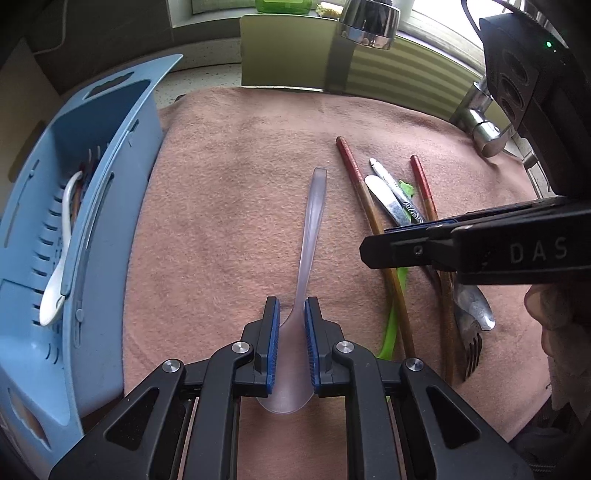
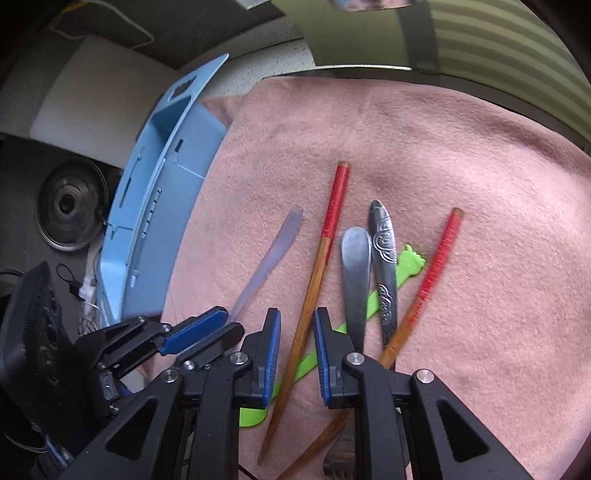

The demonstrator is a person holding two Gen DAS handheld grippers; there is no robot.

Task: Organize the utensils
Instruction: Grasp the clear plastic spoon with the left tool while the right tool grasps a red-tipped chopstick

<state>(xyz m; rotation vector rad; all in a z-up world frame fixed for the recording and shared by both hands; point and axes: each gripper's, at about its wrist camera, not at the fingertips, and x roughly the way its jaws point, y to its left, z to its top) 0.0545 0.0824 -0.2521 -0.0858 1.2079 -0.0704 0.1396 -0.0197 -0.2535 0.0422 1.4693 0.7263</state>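
Observation:
A clear plastic spoon lies on the pink towel, handle pointing away. My left gripper is open, its jaws either side of the spoon's neck, not closed on it. To the right lie two red-tipped wooden chopsticks, a metal spoon, a patterned metal fork handle and a green plastic utensil. My right gripper is open, its jaws straddling the left chopstick. It appears from the side in the left wrist view.
A light blue utensil basket stands at the towel's left edge, holding a white spoon and other utensils. A chrome tap and its lever are at the back right. A striped green cloth lies behind.

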